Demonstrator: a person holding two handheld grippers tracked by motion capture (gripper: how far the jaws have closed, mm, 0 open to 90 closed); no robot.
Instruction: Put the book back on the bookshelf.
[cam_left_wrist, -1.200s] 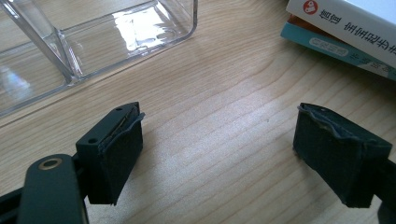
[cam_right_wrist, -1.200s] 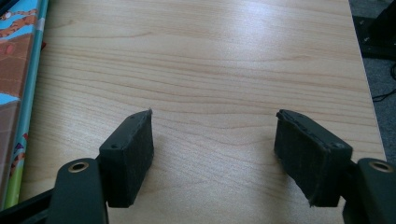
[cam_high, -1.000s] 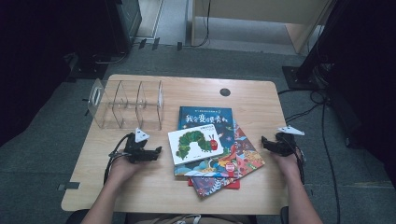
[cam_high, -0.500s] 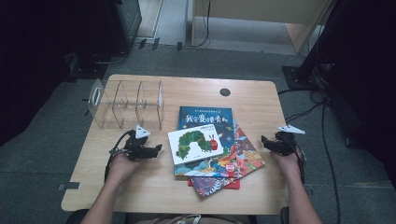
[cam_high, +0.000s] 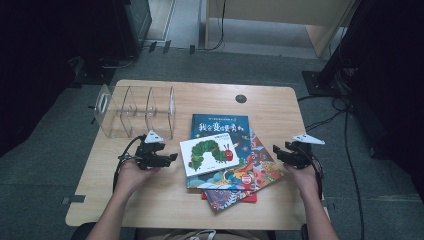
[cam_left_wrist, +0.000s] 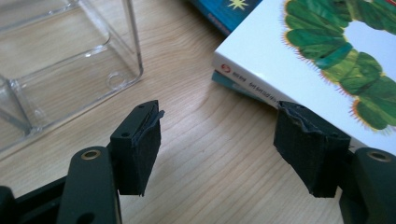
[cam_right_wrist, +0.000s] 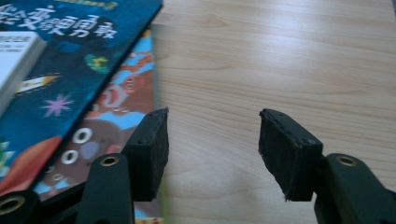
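A loose pile of picture books lies mid-table. On top is a white caterpillar book (cam_high: 209, 155) (cam_left_wrist: 303, 60), over a blue book (cam_high: 220, 127) (cam_right_wrist: 70, 70) and a colourful one (cam_high: 257, 167) (cam_right_wrist: 116, 112). My left gripper (cam_high: 171, 158) (cam_left_wrist: 219, 121) hovers just left of the caterpillar book's corner. It is open, its jaws have just been closing, and only bare wood lies between them. My right gripper (cam_high: 276, 152) (cam_right_wrist: 212, 121) is at the pile's right edge. It is open too, has just been closing, and nothing is between its pads.
A clear acrylic rack (cam_high: 135, 112) (cam_left_wrist: 70, 60) with upright dividers stands at the back left of the wooden table (cam_high: 150, 200). A round cable hole (cam_high: 241, 98) sits near the far edge. Bare wood stretches right of the books and along the front.
Both hands have lifted a little, and the right gripper has edged toward the books. The jaws of both grippers stand narrower. Books and rack lie as before.
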